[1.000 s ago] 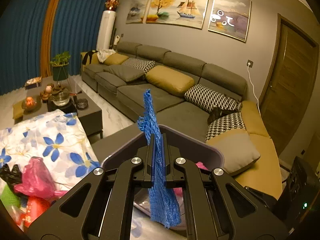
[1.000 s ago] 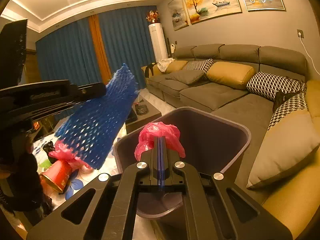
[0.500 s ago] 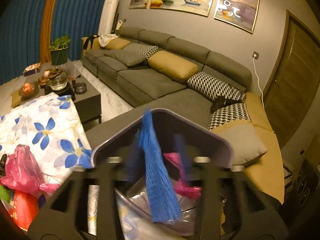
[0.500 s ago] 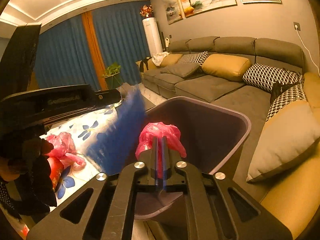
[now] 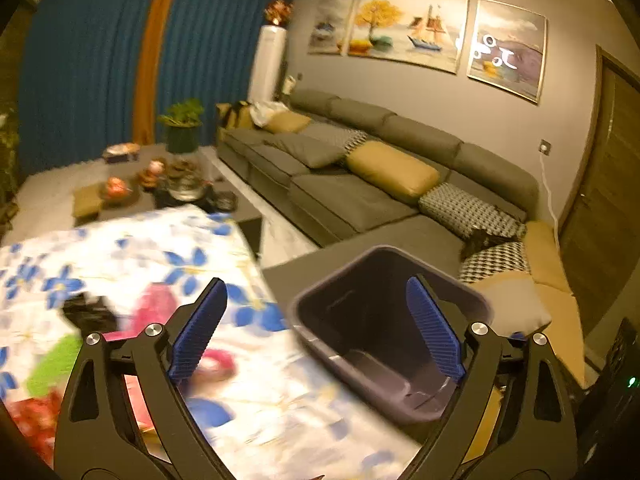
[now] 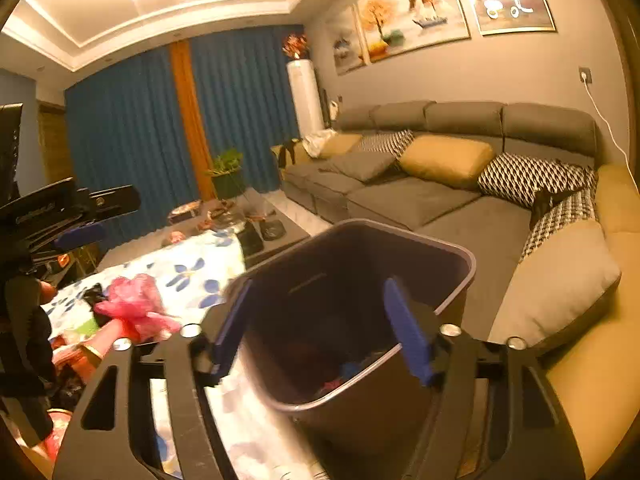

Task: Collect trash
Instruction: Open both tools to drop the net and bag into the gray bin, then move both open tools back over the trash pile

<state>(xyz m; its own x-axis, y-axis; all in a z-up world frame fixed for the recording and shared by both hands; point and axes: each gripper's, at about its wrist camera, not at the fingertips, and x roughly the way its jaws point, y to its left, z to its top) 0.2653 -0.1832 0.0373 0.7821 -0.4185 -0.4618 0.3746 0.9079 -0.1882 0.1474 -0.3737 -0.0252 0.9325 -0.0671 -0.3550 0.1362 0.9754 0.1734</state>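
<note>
Two claws, left claw [image 5: 316, 328] and right claw [image 6: 320, 328], both opening and empty, over one bin [image 6: 400, 256].

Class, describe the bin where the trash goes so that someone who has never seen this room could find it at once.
Start at the long grey sofa under the paintings. In front of its near end, beside the flowered cloth, stands the bin. It is the only dark, open-topped tub there, with rounded corners and scraps at the bottom.
</note>
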